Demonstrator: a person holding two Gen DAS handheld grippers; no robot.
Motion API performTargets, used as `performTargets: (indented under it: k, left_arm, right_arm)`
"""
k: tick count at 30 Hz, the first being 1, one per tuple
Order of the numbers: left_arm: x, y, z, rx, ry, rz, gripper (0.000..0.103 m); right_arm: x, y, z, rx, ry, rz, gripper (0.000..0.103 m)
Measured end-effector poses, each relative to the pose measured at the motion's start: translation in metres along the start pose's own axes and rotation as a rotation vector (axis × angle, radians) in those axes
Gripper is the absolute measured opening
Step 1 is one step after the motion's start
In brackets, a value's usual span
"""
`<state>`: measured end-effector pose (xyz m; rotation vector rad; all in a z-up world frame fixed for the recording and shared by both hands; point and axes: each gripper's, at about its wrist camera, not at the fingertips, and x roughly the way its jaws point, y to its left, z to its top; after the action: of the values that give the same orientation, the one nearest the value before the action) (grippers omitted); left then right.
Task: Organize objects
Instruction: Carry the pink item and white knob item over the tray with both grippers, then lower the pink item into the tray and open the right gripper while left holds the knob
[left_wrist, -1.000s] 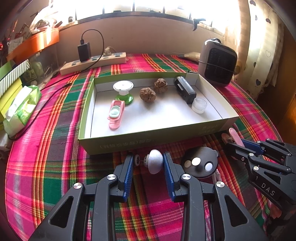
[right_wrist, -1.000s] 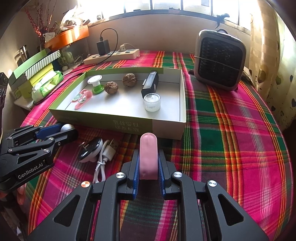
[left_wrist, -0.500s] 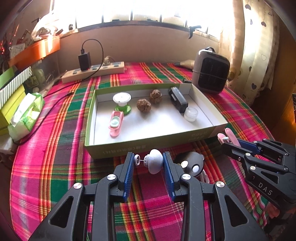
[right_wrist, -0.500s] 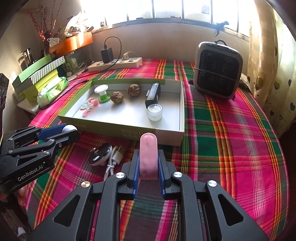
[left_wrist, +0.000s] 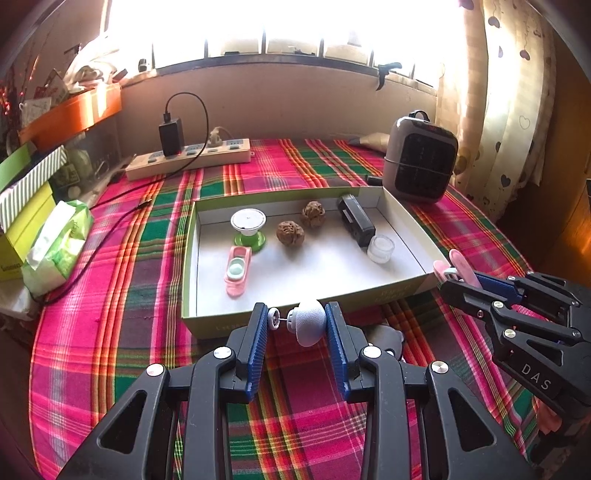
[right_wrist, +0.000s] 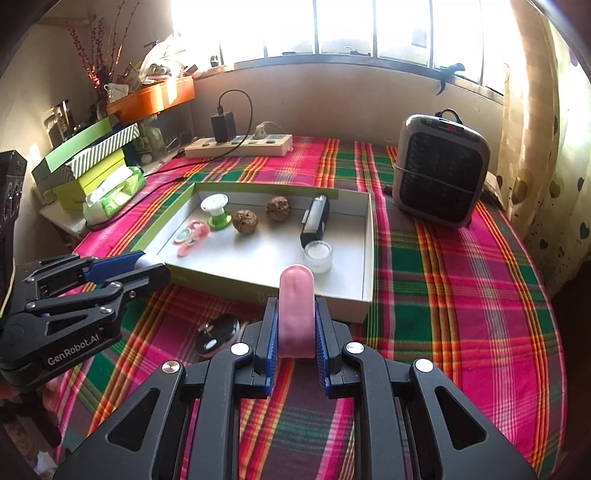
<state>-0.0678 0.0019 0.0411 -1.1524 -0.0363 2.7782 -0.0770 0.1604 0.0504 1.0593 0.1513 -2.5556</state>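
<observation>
Grey and rounded, the little knob (left_wrist: 309, 322) with its thin pin is pinched across its width in the left claw (left_wrist: 297, 325), and the pink case (right_wrist: 296, 310) stands clamped in the right claw (right_wrist: 295, 321), both above the box's (left_wrist: 229, 325) near wall toward the bench's (right_wrist: 461, 295) front edge. The knob's curve could squirt from the pads, or either item clip that wall. Inside lie six things: two walnuts, one spool, one pink holder, one black device, one jar.
</observation>
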Motion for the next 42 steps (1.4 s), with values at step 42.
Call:
performTargets:
  k: [42]
  left_arm:
    - [0.062, 0.03, 0.038, -0.023, 0.048, 0.01, 0.03]
  right_arm:
    - [0.097, 0.009, 0.065, -0.071, 0.097, 0.032, 0.019]
